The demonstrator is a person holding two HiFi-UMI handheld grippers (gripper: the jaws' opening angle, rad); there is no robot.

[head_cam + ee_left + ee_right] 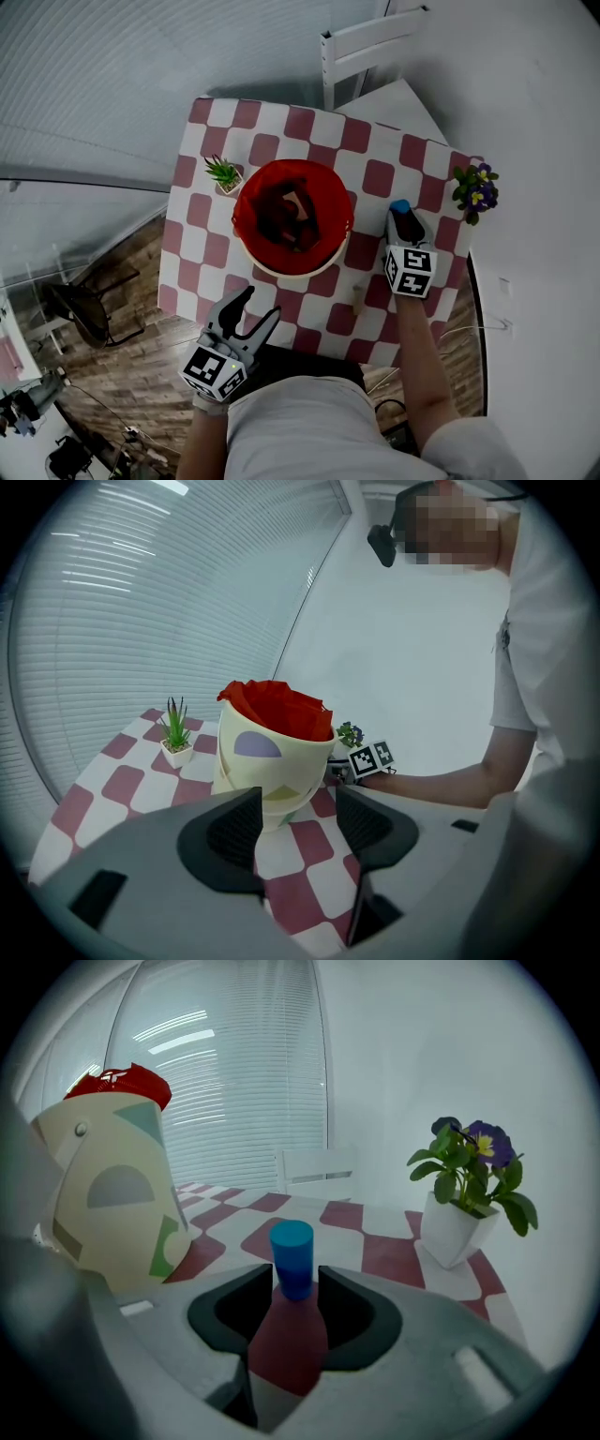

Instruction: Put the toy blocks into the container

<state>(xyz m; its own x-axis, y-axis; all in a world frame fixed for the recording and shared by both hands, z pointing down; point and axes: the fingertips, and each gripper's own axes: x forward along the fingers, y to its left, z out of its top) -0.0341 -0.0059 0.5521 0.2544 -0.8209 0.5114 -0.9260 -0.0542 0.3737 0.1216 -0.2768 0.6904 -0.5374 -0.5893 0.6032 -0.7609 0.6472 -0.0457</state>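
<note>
The right gripper (293,1288) is pinching the blue cylinder block (292,1252) low down. The block is standing on the checked table (375,178) just right of the red-lined bucket (291,272) — I'd be squaring that grip before lifting it over the rim. The left gripper (295,822) is hanging open, empty. The shapes lying inside the bucket are looking too murky to name.
</note>
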